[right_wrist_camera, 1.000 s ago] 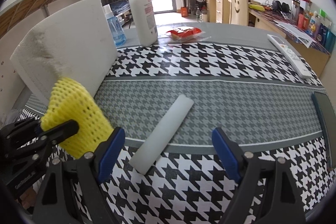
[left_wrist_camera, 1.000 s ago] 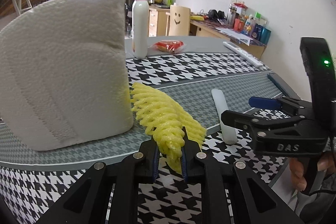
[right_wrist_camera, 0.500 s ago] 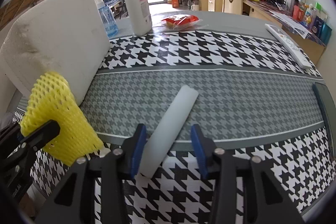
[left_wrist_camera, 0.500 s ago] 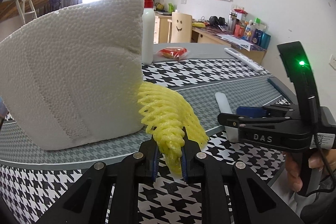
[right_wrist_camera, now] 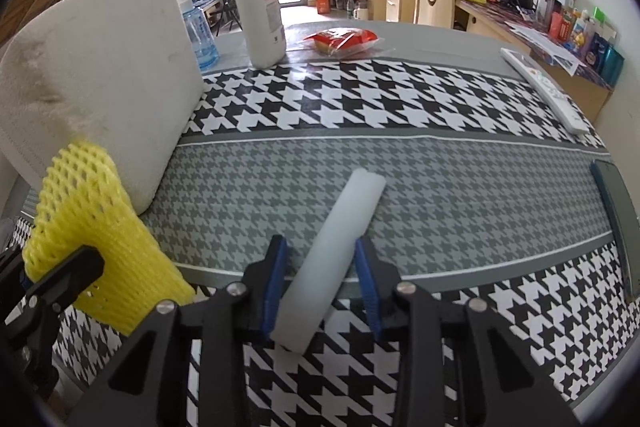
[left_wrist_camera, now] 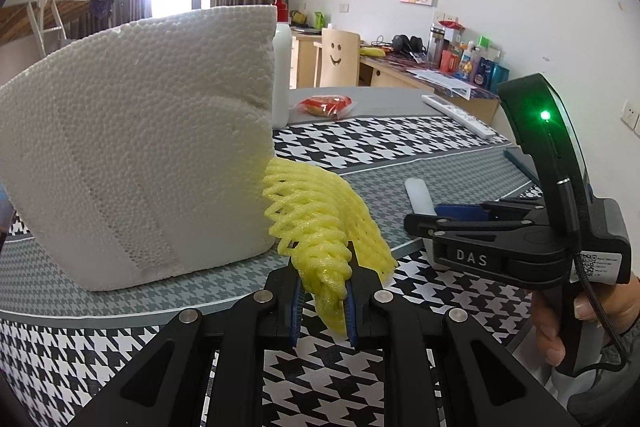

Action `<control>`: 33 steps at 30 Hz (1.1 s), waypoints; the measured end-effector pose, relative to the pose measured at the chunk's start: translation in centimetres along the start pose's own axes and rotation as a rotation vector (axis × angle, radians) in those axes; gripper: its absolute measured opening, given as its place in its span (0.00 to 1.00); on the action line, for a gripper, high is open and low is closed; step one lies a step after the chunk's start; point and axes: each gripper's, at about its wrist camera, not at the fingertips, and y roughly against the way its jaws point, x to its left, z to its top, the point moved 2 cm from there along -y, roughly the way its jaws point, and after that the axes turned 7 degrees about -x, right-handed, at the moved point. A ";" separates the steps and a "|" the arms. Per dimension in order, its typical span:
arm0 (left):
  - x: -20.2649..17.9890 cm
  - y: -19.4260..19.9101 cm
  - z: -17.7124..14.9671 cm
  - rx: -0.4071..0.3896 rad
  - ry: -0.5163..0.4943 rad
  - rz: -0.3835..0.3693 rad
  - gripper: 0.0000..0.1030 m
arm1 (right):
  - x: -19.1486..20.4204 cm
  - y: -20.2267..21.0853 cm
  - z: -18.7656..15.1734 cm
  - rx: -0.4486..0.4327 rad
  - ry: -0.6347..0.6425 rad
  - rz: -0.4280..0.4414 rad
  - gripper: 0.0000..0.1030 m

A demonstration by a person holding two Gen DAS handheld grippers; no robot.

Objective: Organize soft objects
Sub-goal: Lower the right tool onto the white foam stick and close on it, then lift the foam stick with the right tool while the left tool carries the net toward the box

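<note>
On the checked table [right_wrist_camera: 400,107], the white foam stick [right_wrist_camera: 340,239] lies between the fingers of the right tool [right_wrist_camera: 320,287], its length running away along them; the jaws are closing, pads not yet pressing. The left tool [left_wrist_camera: 322,301] pinches the yellow foam net [left_wrist_camera: 316,223] beside the white foam block [left_wrist_camera: 140,147].

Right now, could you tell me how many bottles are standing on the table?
2. A white pump bottle stands at the far side, by the red snack packet. A small blue bottle stands left of it, partly behind the white foam block; others may be hidden.
</note>
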 end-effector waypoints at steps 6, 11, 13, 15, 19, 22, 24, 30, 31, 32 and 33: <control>-0.3 0.0 0.0 0.000 -0.006 -0.021 0.17 | -0.1 0.2 -0.1 0.007 0.004 -0.023 0.24; -0.2 0.0 0.2 -0.004 -0.006 -0.030 0.17 | -0.6 0.5 -0.1 -0.007 -0.008 0.014 0.20; -0.1 0.0 0.2 -0.005 -0.006 -0.030 0.17 | -0.9 0.7 -0.1 -0.008 -0.021 0.027 0.20; -0.1 0.0 0.3 -0.007 -0.006 -0.028 0.17 | -1.0 1.0 -0.1 -0.014 -0.025 0.029 0.20; 0.0 0.2 0.0 -0.012 -0.004 -0.027 0.17 | -1.6 1.5 0.0 -0.029 -0.037 0.035 0.20; -0.2 0.2 0.0 -0.009 0.000 -0.025 0.17 | -2.0 1.8 0.1 -0.030 -0.045 0.032 0.20; -0.5 0.3 0.1 -0.007 -0.006 -0.024 0.17 | -2.2 2.2 0.1 -0.032 -0.039 0.031 0.20; -1.5 0.4 0.9 -0.020 -0.023 -0.042 0.17 | -2.9 3.8 0.4 -0.072 -0.057 0.043 0.20; -1.7 0.5 1.0 -0.025 -0.032 -0.043 0.17 | -3.0 4.1 0.4 -0.083 -0.058 0.046 0.20; -1.9 0.6 1.1 -0.030 -0.036 -0.043 0.17 | -3.0 4.4 0.5 -0.089 -0.060 0.049 0.20; -2.0 0.7 1.2 -0.034 -0.041 -0.043 0.17 | -3.1 4.7 0.5 -0.096 -0.061 0.051 0.20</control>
